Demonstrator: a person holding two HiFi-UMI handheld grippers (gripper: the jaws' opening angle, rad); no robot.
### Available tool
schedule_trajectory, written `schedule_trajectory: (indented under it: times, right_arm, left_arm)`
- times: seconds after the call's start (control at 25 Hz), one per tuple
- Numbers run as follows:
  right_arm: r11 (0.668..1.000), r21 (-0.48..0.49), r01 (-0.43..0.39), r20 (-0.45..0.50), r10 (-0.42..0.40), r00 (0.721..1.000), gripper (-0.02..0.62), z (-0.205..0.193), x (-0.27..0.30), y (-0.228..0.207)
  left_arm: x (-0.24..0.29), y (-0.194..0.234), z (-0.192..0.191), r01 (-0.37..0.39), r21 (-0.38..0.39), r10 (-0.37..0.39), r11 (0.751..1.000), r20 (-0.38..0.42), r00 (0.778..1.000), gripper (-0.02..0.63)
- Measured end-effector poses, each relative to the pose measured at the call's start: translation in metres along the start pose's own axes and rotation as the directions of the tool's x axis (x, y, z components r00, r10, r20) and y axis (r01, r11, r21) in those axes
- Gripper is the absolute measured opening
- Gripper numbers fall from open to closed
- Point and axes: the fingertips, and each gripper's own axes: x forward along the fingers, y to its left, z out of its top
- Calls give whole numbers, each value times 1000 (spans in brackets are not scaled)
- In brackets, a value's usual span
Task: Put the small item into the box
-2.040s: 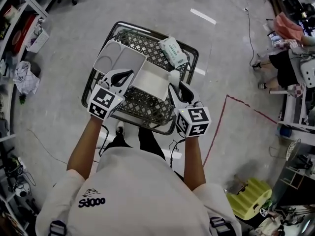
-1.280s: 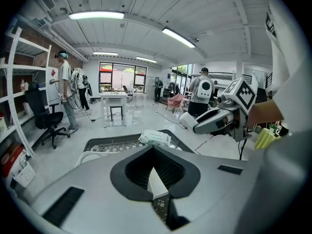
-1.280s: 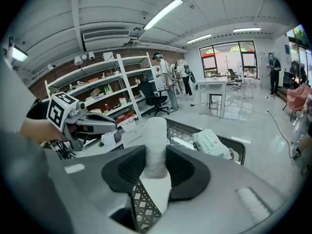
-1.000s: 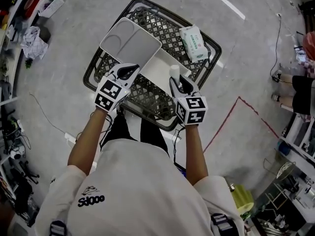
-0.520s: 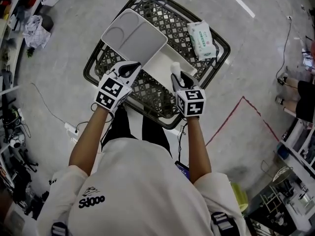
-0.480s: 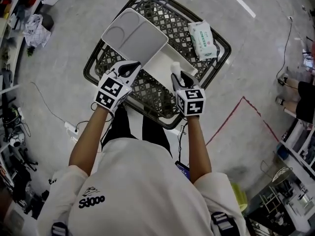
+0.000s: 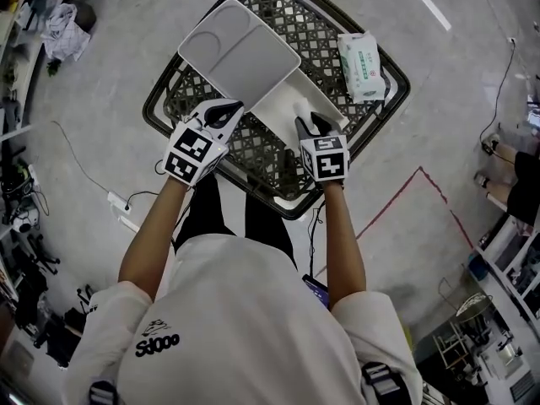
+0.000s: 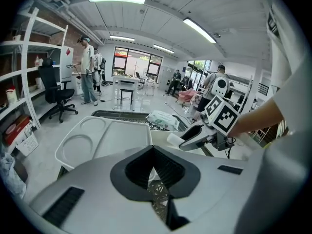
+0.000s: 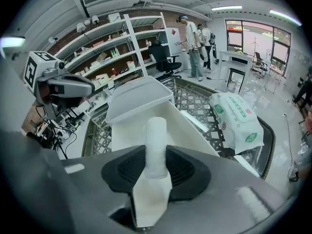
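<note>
**Roll held over the open box**

My right tool [image 9: 156,167] grips the small white roll [image 9: 156,140] upright, above the open white box [image 9: 190,129] in the wire basket [image 9: 195,99]. My left tool [image 8: 153,151] is closed and empty, near the opened lid [image 8: 114,138]. A pack of wipes [image 9: 236,118] lies beyond.

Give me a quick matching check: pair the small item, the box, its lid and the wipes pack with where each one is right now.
Things:
1. small item
2. box
3. lid
4. wipes pack

States:
A. lying on the mesh cart, right of the box
B. clamped in the jaws of the right gripper
C. open, just ahead of the right gripper
D. resting askew over one end of the box

Pairs: 1-B, 2-C, 3-D, 4-A
</note>
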Motion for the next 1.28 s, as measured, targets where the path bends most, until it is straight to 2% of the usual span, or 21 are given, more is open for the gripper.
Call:
schedule_trajectory:
  times: [0.2,0.52,1.08,1.28]
  right_arm:
    - [1000,2,-9,-70,9,997,141,-11,14,-3]
    - [999,4,37,-168,-35,985,143,-20,27,-10]
    - [998,15,60,-165,-56,985,169,-20,28,-12]
    - [998,34,58,-129,-54,990,172,-16,25,-13]
  left_arm:
    - [3,1,-3,-2,-4,2,1000,-3,1000,0]
    - [4,2,-10,6,-8,-6,1000,-21,1000,0]
    - [-4,-7,-10,26,-1,-26,1000,-14,1000,0]
    - [-12,-7,-9,19,3,-19,1000,-7,1000,0]
